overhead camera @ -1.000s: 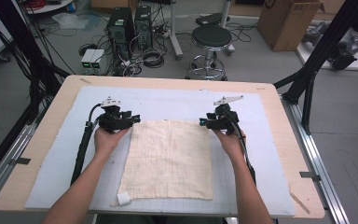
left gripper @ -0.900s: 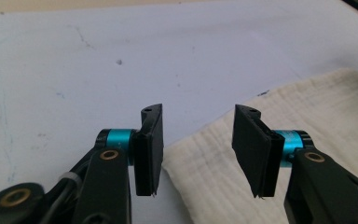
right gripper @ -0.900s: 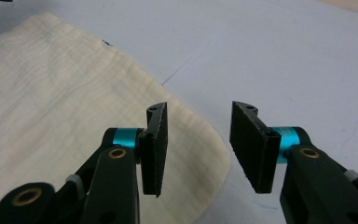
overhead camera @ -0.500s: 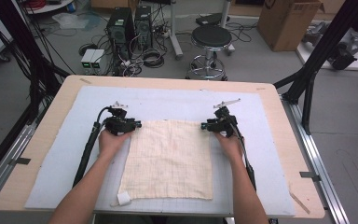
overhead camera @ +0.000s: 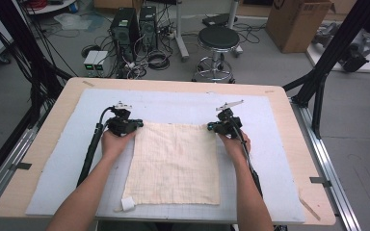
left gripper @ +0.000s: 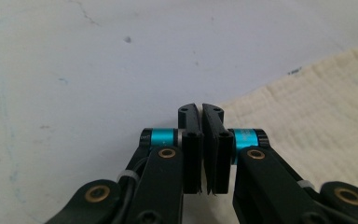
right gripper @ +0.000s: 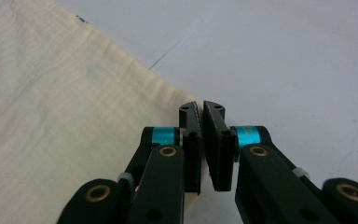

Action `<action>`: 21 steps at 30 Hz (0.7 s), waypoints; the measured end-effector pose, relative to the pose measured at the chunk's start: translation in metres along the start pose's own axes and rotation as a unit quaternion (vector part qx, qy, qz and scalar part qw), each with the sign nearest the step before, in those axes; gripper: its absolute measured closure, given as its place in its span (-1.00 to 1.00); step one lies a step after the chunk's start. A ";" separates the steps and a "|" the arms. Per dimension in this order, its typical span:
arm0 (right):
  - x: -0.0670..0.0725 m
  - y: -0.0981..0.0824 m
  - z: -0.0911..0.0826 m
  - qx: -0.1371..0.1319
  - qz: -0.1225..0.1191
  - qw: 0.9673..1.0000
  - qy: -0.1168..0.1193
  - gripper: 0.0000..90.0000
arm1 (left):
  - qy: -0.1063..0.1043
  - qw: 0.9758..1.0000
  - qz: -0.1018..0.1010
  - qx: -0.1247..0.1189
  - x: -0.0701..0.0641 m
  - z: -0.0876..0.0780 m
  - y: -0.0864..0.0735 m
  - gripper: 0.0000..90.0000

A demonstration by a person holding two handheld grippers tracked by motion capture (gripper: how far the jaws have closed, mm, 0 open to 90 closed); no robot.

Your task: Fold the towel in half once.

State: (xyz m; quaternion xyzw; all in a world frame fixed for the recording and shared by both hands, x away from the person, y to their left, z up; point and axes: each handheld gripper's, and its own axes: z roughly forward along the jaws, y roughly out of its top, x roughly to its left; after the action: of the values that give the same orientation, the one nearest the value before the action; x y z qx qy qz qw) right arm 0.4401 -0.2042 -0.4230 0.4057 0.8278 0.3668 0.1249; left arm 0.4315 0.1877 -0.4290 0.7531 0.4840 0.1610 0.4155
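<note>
A cream cloth (overhead camera: 173, 163) lies flat on the white mat (overhead camera: 67, 159). My left gripper (overhead camera: 136, 126) sits at the cloth's far left corner, my right gripper (overhead camera: 211, 127) at its far right corner. In the left gripper view the jaws (left gripper: 201, 109) have just been closing and now stand together on the corner of the cloth (left gripper: 317, 107). In the right gripper view the jaws (right gripper: 201, 108) have likewise just been closing, pinching the tip of the cloth (right gripper: 51, 102). How much fabric lies between the pads is hidden.
A small white tag (overhead camera: 127, 203) hangs at the cloth's near left corner. The mat covers most of the wooden table (overhead camera: 33, 149). Beyond the far edge, on the floor, stand a stool (overhead camera: 217, 38), computer cases (overhead camera: 125, 29) and a cardboard box (overhead camera: 298, 19).
Both grippers look narrower at the cloth's far corners than a second ago, their jaws drawn together. The hands and the cloth have stayed in place.
</note>
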 end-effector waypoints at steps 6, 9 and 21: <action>-0.004 0.016 -0.017 -0.031 0.011 0.999 0.002 0.92 | -0.002 1.000 0.002 -0.027 0.003 -0.011 0.019 0.91; -0.005 0.020 -0.023 -0.041 0.018 0.999 0.000 0.92 | -0.003 0.999 0.002 -0.035 0.004 -0.016 0.026 0.91; -0.005 0.014 -0.044 -0.059 0.033 0.997 0.045 0.92 | -0.020 0.999 0.002 -0.042 -0.002 -0.033 0.024 0.91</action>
State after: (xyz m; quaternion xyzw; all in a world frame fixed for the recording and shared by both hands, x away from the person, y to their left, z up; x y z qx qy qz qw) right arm 0.4294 -0.2244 -0.3828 0.4077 0.7958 0.4367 0.0991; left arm 0.4234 0.1977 -0.3900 0.7391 0.4666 0.1668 0.4563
